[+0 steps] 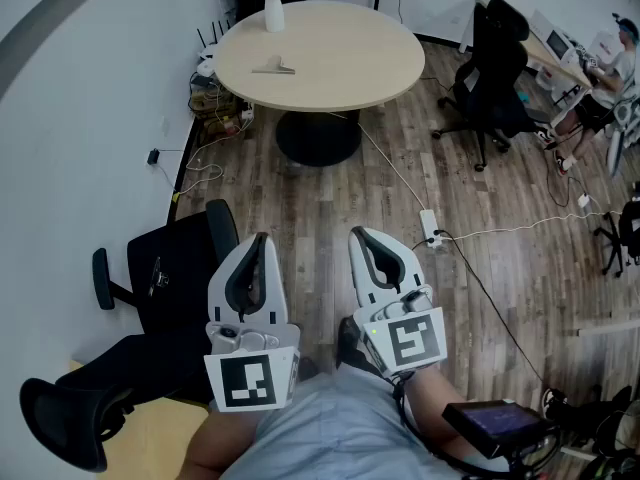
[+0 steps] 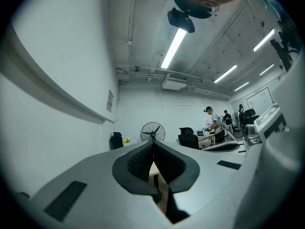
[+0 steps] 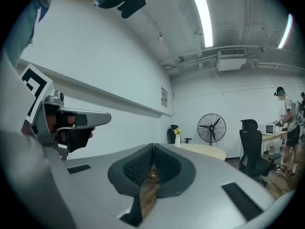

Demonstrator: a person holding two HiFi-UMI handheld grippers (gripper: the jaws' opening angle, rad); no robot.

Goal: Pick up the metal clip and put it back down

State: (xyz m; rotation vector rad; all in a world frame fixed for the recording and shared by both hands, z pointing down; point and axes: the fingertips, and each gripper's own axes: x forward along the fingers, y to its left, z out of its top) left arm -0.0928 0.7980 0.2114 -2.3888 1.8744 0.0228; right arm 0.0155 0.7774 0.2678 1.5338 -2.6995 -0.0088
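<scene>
The metal clip [image 1: 273, 66] lay on the round table [image 1: 350, 68] near a white vase [image 1: 273, 13], well apart from us. We held the left gripper [image 1: 261, 240] and right gripper [image 1: 359, 235] side by side, both clenched on nothing.

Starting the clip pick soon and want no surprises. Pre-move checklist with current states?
1. Sight of clip on table: ok.
2. Empty left hand-held gripper: ok.
3. Empty right hand-held gripper: ok.
4. Jaws open for grasp: not ok, both shut.
5. Reach to clip: not ok, table stands well ahead.
6. Walkway: not ok, cable lies across the floor ahead.
</scene>
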